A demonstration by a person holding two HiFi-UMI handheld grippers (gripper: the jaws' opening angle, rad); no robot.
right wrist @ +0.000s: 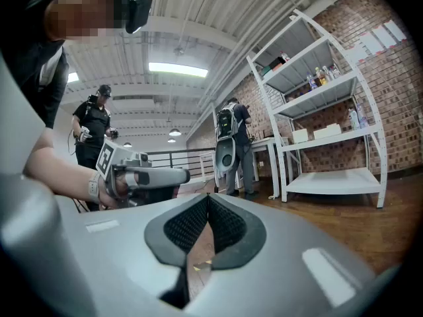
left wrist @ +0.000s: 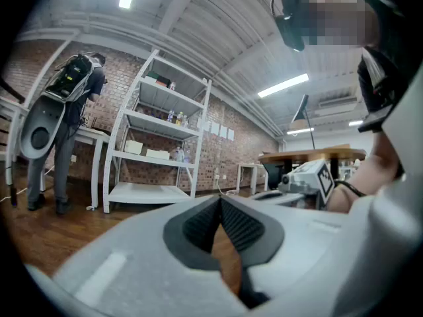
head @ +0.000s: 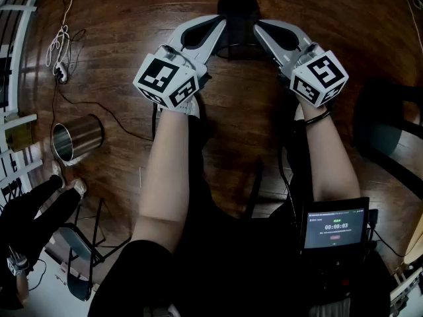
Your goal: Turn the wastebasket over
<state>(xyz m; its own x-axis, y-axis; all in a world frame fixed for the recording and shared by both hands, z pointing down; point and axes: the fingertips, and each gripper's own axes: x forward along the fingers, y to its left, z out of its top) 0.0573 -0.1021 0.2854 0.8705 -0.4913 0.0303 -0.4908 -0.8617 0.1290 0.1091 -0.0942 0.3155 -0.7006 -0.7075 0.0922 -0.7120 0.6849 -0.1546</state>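
wastebasket [head: 78, 137] sits leftward, well apart from left gripper [head: 215, 26]

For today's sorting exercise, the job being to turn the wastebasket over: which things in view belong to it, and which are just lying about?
Job:
- wastebasket, on its side on the floor
- left gripper and right gripper, both shut, empty

Lying about:
- cables
- power strip
- timer screen
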